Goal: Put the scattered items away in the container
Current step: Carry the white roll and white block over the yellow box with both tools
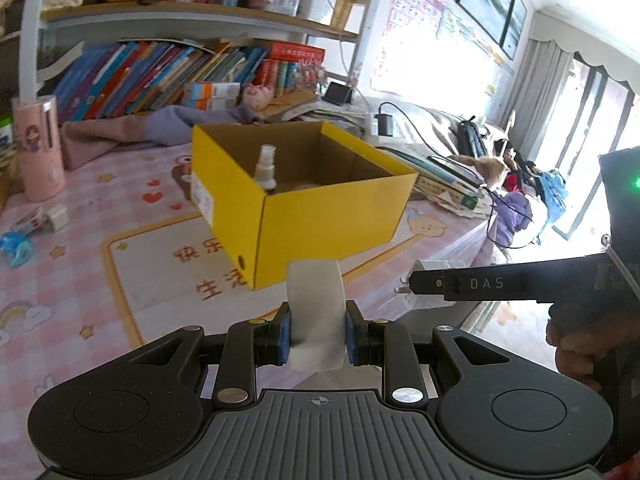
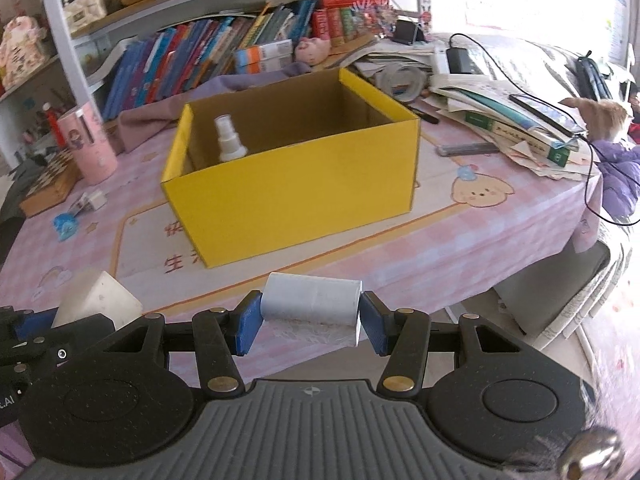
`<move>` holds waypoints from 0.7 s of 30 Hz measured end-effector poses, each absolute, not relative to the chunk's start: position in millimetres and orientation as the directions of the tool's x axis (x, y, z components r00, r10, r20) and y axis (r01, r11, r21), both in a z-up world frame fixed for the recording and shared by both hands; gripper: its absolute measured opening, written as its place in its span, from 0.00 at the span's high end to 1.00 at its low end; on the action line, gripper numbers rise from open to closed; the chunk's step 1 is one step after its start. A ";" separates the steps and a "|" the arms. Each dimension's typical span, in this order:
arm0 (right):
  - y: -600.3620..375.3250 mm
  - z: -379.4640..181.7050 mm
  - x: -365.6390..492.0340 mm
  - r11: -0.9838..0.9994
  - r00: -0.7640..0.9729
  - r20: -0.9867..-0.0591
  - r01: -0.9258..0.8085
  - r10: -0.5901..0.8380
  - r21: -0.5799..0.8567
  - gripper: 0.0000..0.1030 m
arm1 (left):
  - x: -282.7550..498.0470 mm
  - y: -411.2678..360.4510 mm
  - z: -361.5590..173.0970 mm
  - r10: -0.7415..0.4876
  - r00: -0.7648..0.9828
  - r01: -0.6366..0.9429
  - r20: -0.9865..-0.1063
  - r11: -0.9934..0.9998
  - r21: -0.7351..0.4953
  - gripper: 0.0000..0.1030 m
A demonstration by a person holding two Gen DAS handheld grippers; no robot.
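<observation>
Pink checked tablecloth (image 2: 460, 248) covers a cluttered desk backed by crowded bookshelves (image 2: 208, 52), with an open yellow cardboard box (image 2: 296, 184) set at its centre. Two items are seen carried toward the box at once. A white curved block (image 1: 316, 316) is clamped tightly between the narrow-set pads of the left gripper (image 1: 316, 338), while a pale cylinder (image 2: 312, 304), lying crosswise, is gripped at its two ends by the right gripper (image 2: 311, 322), its jaws held at a middling width. Both loads are judged to be short of the box's near wall, so the transport step appears under way; each tool would next need to be brought over the rim before release. Inside the box, only a white spray bottle (image 2: 229, 140) is visible, standing upright at the left end; the floor beyond is partly hidden. Small oddments (image 2: 86, 202) are left lying on the cloth to the left.
</observation>
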State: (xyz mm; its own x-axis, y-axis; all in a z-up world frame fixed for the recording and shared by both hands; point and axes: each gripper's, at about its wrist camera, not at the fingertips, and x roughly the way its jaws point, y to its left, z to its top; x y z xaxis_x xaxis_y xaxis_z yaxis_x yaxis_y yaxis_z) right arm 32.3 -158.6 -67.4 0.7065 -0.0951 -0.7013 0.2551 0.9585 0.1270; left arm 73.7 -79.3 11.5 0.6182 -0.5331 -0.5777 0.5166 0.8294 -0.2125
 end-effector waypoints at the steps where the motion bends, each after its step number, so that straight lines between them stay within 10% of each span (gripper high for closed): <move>1: -160.6 -66.5 33.1 0.958 0.709 -0.698 0.258 -0.100 0.125 0.51 | 75.8 -81.4 12.6 -0.536 0.619 0.520 -0.574 0.827 -0.211 0.76; 21: -206.6 -29.4 86.7 0.970 0.837 -0.537 0.208 -0.110 0.126 0.51 | 130.7 -127.9 48.5 -0.545 0.700 0.558 -0.461 0.821 -0.124 0.76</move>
State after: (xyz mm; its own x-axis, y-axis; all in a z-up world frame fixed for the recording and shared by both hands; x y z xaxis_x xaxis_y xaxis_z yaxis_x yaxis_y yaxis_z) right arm 86.7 -206.6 -29.4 0.8367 -0.1099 -0.5366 0.2084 0.9698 0.1264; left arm 130.7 -127.9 48.5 0.7000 -0.5451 -0.4614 0.5576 0.8208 -0.1236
